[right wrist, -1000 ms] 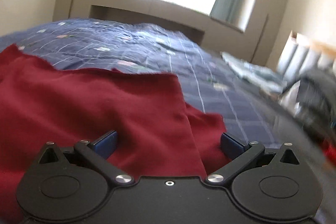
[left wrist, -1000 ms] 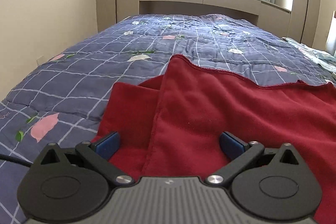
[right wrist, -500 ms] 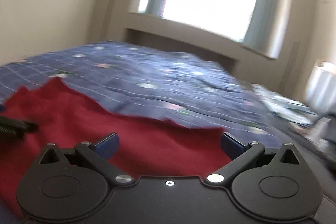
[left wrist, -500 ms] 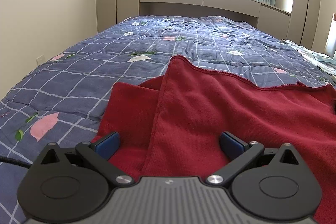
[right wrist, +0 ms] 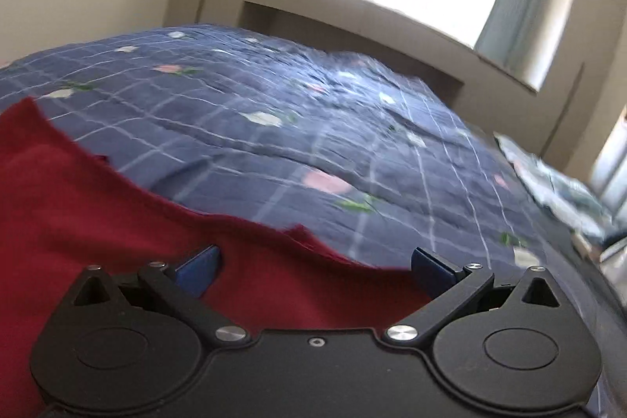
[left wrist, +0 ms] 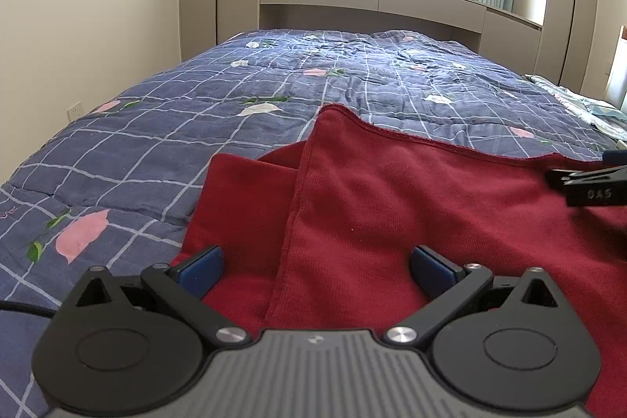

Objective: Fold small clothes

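Dark red knit, the small garment (left wrist: 411,222) is lying spread on the blue checked quilt (left wrist: 235,128) of the bed, one side folded over so that a stitched edge is running up the middle of the left wrist view, with a lower layer showing to its left.

The left tongs (left wrist: 315,267) are hovering low over the near part of the cloth, blue pads (left wrist: 200,269) spread wide and grasping nothing; this view is sitting almost where it was a second ago. The change is at its right border, where the black tip of the right tongs (left wrist: 588,183) is now reaching in above the garment's far hem.

In the right wrist view the right tongs (right wrist: 315,267) are likewise spread wide and empty. That camera is blurred and tilted, and it is swinging: a second ago it was facing the garment's right folded edge, and now the far hem (right wrist: 235,218) is crossing between its pads with open quilt beyond.

A pale crumpled cloth (left wrist: 588,104) is lying at the bed's right side, well apart from the garment.
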